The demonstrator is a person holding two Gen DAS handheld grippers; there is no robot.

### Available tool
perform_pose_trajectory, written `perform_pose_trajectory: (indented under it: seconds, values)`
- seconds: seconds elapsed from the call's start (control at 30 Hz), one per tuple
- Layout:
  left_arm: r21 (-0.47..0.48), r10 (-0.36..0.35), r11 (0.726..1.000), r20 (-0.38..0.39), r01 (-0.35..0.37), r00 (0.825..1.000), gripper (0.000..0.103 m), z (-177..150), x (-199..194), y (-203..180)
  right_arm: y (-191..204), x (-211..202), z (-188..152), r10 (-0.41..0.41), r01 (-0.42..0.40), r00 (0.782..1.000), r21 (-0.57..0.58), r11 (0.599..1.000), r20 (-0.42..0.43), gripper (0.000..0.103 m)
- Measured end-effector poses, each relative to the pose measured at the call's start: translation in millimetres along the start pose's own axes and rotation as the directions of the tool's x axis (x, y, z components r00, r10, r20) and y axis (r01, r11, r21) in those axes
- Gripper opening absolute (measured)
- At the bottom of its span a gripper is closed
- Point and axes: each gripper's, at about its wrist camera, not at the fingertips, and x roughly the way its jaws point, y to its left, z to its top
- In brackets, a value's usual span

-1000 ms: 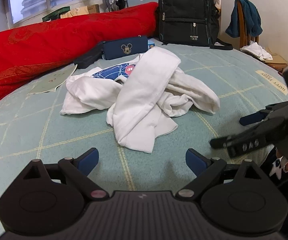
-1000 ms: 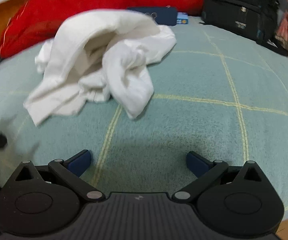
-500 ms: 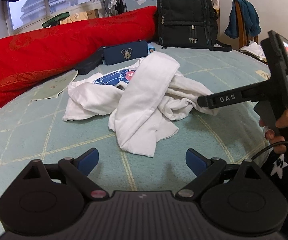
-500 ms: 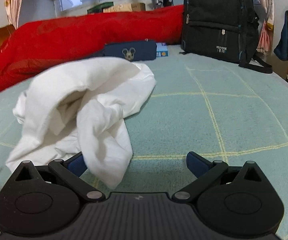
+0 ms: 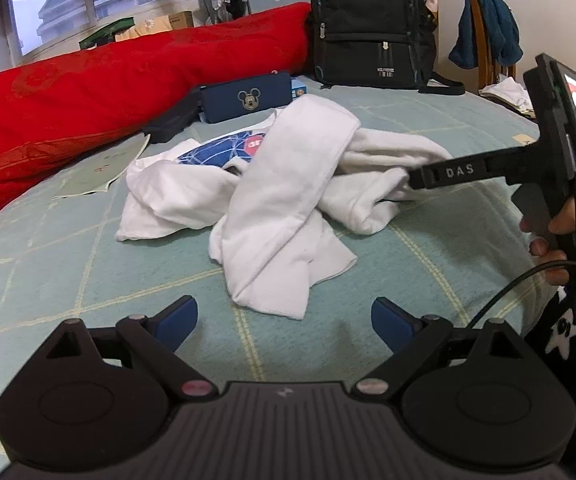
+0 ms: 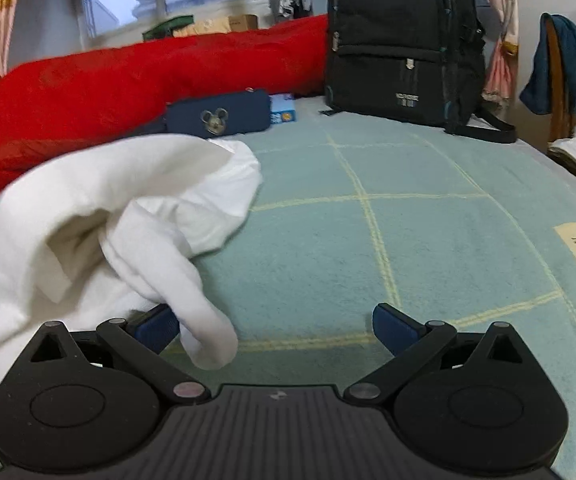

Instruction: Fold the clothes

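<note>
Two handheld grippers work over a crumpled white garment (image 5: pixel 284 200) lying in a heap on a bed (image 5: pixel 448 248) covered in pale green checked fabric. The left gripper (image 5: pixel 284 318) hovers just in front of the heap, its blue-tipped fingers (image 5: pixel 178 314) spread wide apart with nothing between them. The right gripper (image 6: pixel 274 326), held in a person's hand (image 5: pixel 568 232), reaches into the heap's right side; its fingers are also apart, and a hanging fold of the white cloth drapes against the left fingertip (image 6: pixel 156 326), though whether the cloth lies between the fingers or only in front of them is hard to tell from this angle. A blue printed graphic (image 5: pixel 224 148) shows at the back of the heap. Behind the heap lie a navy pouch (image 5: pixel 246 96) with a mouse emblem, a red quilt (image 5: pixel 108 80) and, further right, a black backpack (image 5: pixel 372 24).
</note>
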Motion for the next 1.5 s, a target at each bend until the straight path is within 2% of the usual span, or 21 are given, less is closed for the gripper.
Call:
perform_pose_trajectory:
  seconds: [0.17,0.23,0.43,0.57,0.63,0.73,0.83,0.97,1.27,1.5]
  values:
    - [0.022,-0.004,1.000,0.002,0.004,1.000,0.094,2,-1,-5,0,5,2,0.001,-0.001,1.000,0.001,1.000,-0.017,0.103]
    - [0.024,-0.001,1.000,0.001,0.001,1.000,0.094,2,-1,-5,-6,2,4,0.044,-0.044,0.999,0.041,0.998,-0.003,0.103]
    - [0.020,0.002,1.000,-0.016,-0.002,1.000,0.094,4,5,-7,-20,0,9,-0.008,0.007,1.000,0.084,0.996,0.020,0.103]
    - [0.036,-0.009,0.999,-0.020,0.010,1.000,0.094,4,6,-12,-22,6,11,0.025,-0.026,1.000,0.129,0.991,0.009,0.103]
    - [0.037,-0.005,0.999,-0.027,0.006,1.000,0.094,4,8,-12,-15,12,11,0.051,-0.049,0.999,0.108,0.993,-0.010,0.103]
    - [0.035,0.002,0.999,-0.034,-0.001,0.999,0.094,3,9,-11,0,25,7,0.034,-0.032,0.998,0.029,0.999,-0.061,0.103]
    - [0.029,0.009,1.000,-0.037,-0.008,0.999,0.094,3,9,-9,5,28,1,-0.045,0.042,0.998,-0.049,0.998,-0.054,0.103]
    - [0.022,0.019,1.000,-0.042,-0.018,0.999,0.094,3,11,-8,-8,24,6,-0.145,0.143,0.989,-0.072,0.987,-0.029,0.103]
    - [0.040,0.006,0.999,-0.043,-0.005,0.999,0.094,5,12,-15,-62,27,44,-0.346,0.346,0.938,-0.132,0.929,0.026,0.103]
    - [0.041,0.018,0.999,-0.056,-0.016,0.998,0.094,7,17,-16,-107,35,78,-0.432,0.431,0.902,-0.117,0.895,0.020,0.103]
